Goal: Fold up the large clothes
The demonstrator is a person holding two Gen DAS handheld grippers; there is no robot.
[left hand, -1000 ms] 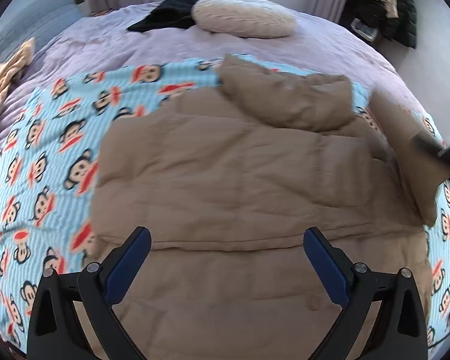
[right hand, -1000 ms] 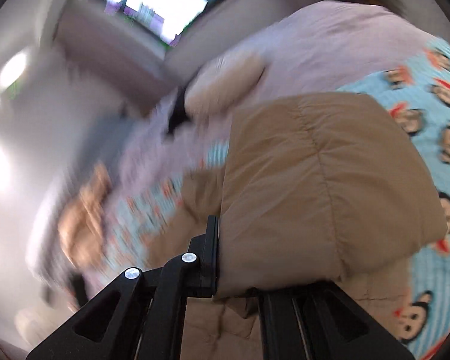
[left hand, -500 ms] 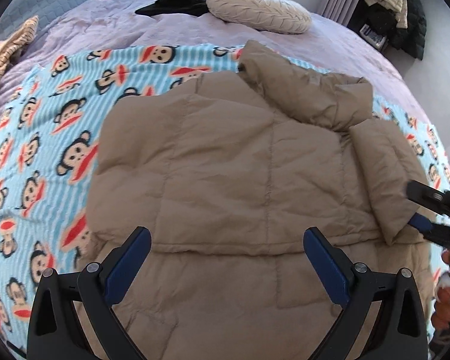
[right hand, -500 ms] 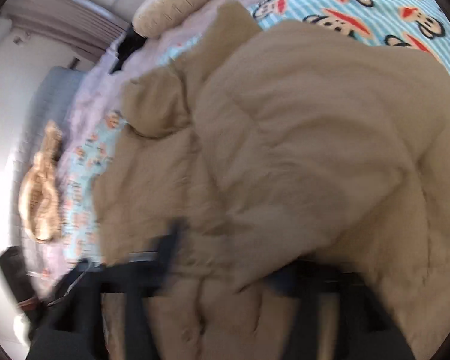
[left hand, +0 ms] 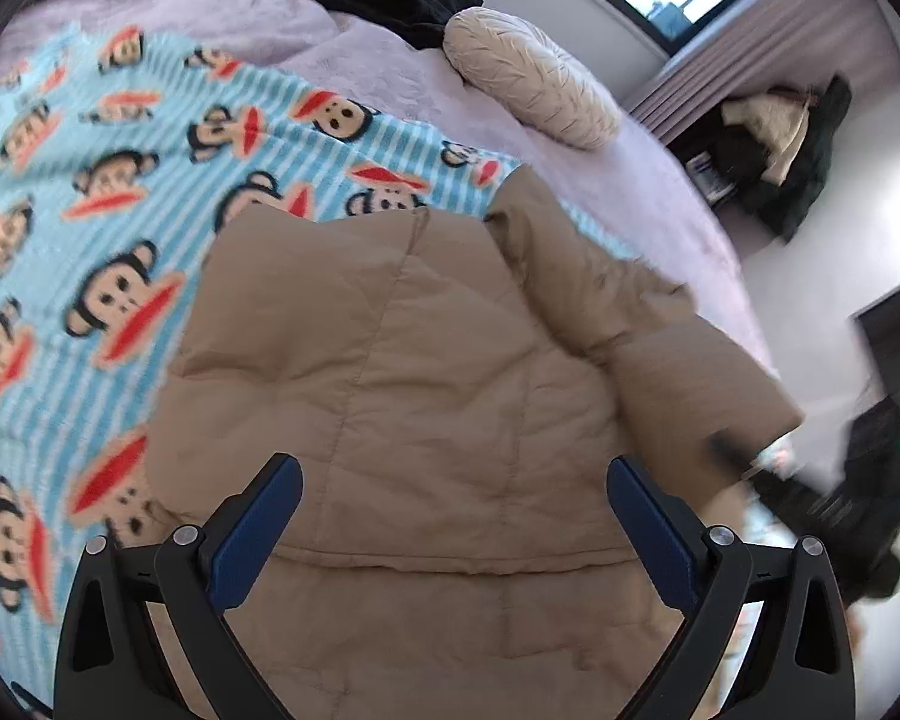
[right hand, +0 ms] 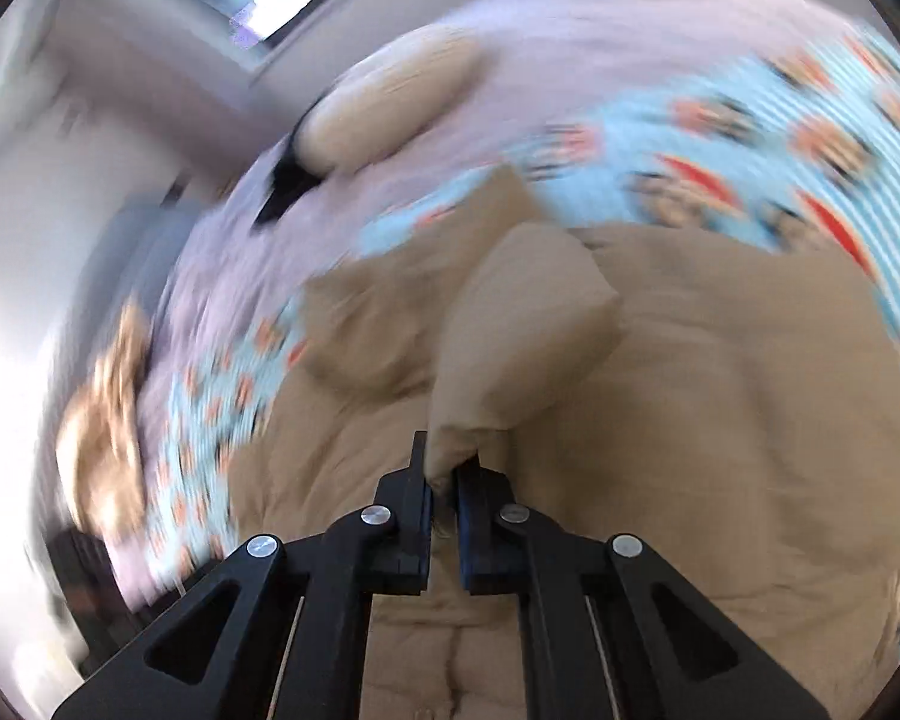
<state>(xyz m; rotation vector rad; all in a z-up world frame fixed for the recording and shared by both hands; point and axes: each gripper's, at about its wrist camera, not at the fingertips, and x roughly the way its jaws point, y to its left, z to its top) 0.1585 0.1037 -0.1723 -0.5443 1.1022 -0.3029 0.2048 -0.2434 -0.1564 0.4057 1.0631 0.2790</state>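
Tan and quilted, the puffer jacket (left hand: pixel 426 396) lies spread on a monkey-print blanket (left hand: pixel 90 192) on the bed. The right gripper (right hand: pixel 444 480) is clamped on a sleeve end (right hand: pixel 510 360), having just closed; its view is badly blurred. Only the left view shows the left gripper (left hand: pixel 450 516), jaws wide apart and empty, and a cream cushion (left hand: pixel 528 84) sharply

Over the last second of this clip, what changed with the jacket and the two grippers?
The right gripper let go of the sleeve it had folded over the tan jacket, and its jaws have just been closing again, now pinching the sleeve's edge. The left gripper swung round over the jacket, jaws wide and holding nothing. The jacket body, monkey blanket and pillow stayed put.
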